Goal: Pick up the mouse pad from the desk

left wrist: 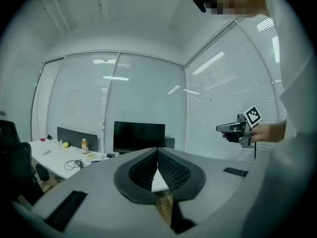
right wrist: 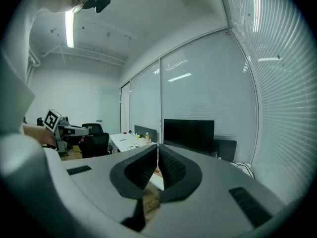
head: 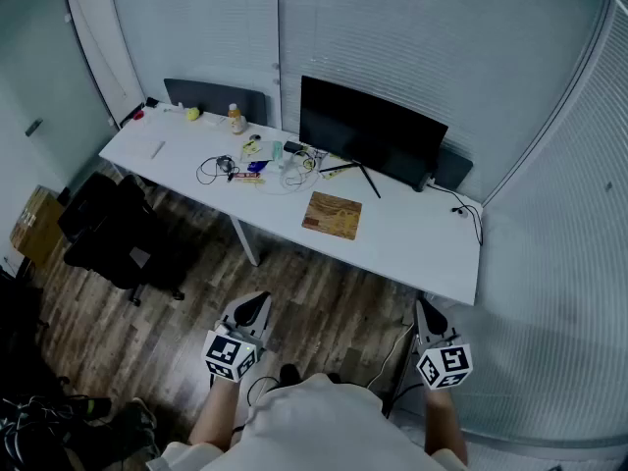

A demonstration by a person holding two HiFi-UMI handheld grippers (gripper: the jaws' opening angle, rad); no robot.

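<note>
The mouse pad (head: 332, 215) is a brown, wood-patterned rectangle lying flat on the white desk (head: 412, 238), in front of the black monitor (head: 371, 135). Both grippers hover over the wooden floor, well short of the desk's near edge. My left gripper (head: 255, 304) is shut with nothing in it; its ribbed pads (left wrist: 168, 170) meet at the tip. My right gripper (head: 425, 309) is also shut and empty, its pads (right wrist: 171, 165) touching. Each gripper view shows the other gripper held level: the right gripper (left wrist: 237, 129) and the left gripper (right wrist: 64, 129).
Tangled cables (head: 221, 168), a small bottle (head: 235, 118), a yellow object (head: 192, 114) and other small items lie on the desk's left half. Black office chairs (head: 113, 229) stand left of the desk. Glass walls with blinds enclose the back and right.
</note>
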